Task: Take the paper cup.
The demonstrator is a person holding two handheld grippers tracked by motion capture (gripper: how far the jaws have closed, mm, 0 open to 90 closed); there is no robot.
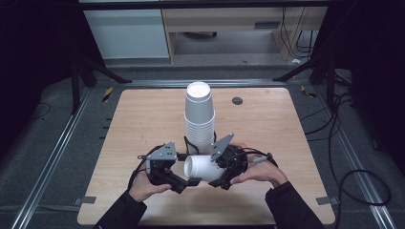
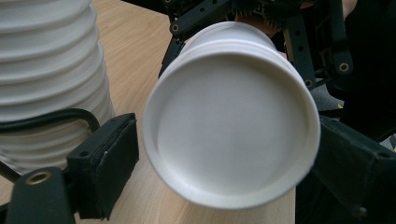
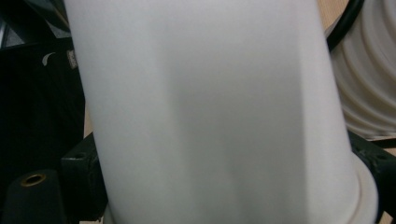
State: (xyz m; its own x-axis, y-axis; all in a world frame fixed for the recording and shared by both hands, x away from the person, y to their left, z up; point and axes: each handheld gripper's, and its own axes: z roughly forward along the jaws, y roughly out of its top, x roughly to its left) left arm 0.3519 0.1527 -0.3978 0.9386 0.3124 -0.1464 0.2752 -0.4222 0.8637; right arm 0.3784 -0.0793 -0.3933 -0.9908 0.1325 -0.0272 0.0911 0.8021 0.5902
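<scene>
A single white paper cup [image 1: 204, 168] lies on its side just above the wooden table [image 1: 138, 124], in front of a tall upside-down stack of white cups [image 1: 199, 119]. My right gripper [image 1: 222, 174] is shut on the cup's body near the rim; the right gripper view shows the cup wall [image 3: 210, 112] running between the jaws. My left gripper [image 1: 184, 182] is open, its jaws either side of the cup's base. In the left gripper view the recessed base [image 2: 231, 126] faces the camera, and a sliver of table separates it from the left pad [image 2: 109, 163].
The cup stack [image 2: 46, 84] stands close behind both grippers, with a black cable across its lower rings. A small dark round disc [image 1: 237, 100] lies at the table's back right. Bare wood stretches left and right of the hands. Metal frame rails border the table.
</scene>
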